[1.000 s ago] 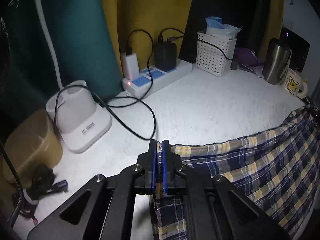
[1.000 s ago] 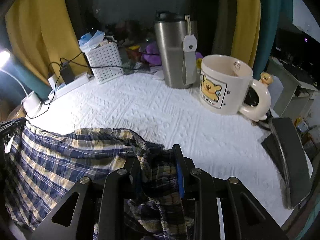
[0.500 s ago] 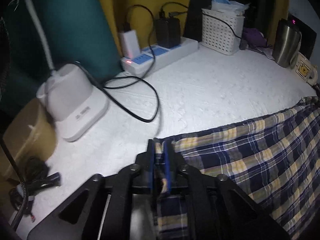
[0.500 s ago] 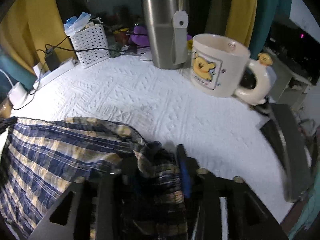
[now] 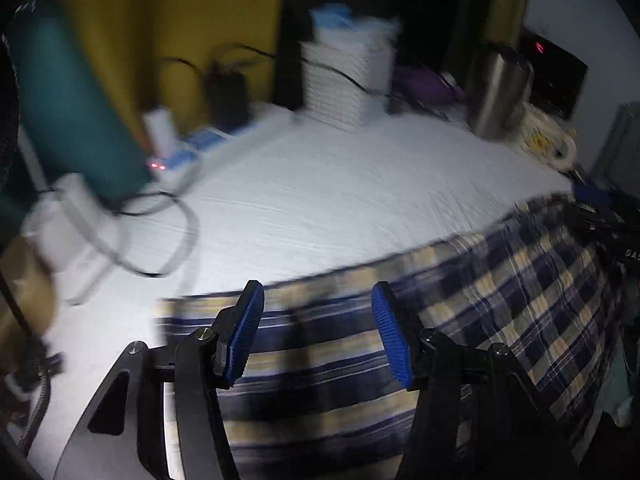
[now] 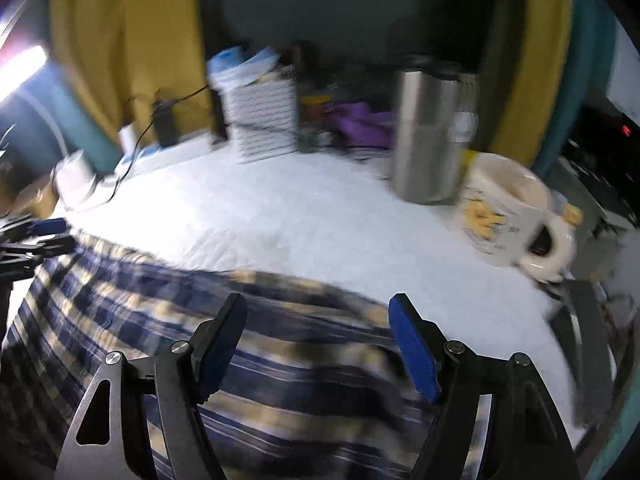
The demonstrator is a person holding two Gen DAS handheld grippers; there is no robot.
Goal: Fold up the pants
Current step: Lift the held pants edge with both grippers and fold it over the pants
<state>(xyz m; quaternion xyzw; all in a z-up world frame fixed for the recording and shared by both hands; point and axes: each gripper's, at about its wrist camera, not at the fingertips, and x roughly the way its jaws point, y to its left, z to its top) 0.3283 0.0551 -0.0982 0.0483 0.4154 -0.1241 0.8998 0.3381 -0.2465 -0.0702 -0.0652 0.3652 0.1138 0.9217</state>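
Observation:
The blue, yellow and white plaid pants (image 5: 500,292) lie spread flat along the near side of the white-covered table (image 5: 320,200). My left gripper (image 5: 318,332) is open and empty, its jaws wide apart over the pants' left end. My right gripper (image 6: 318,344) is open and empty above the pants (image 6: 132,304) near their right end. The left gripper also shows at the left edge of the right wrist view (image 6: 28,240). Both views are motion-blurred.
Along the back stand a white power strip with chargers (image 5: 196,144), a white slatted basket (image 5: 344,80), a steel tumbler (image 6: 428,136) and a cream bear mug (image 6: 508,216). A white lamp base with a black cable (image 5: 68,216) sits at the left.
Both grippers have let go of the pants and opened wide. The pants have dropped flat onto the table, and both grippers have pulled back above them.

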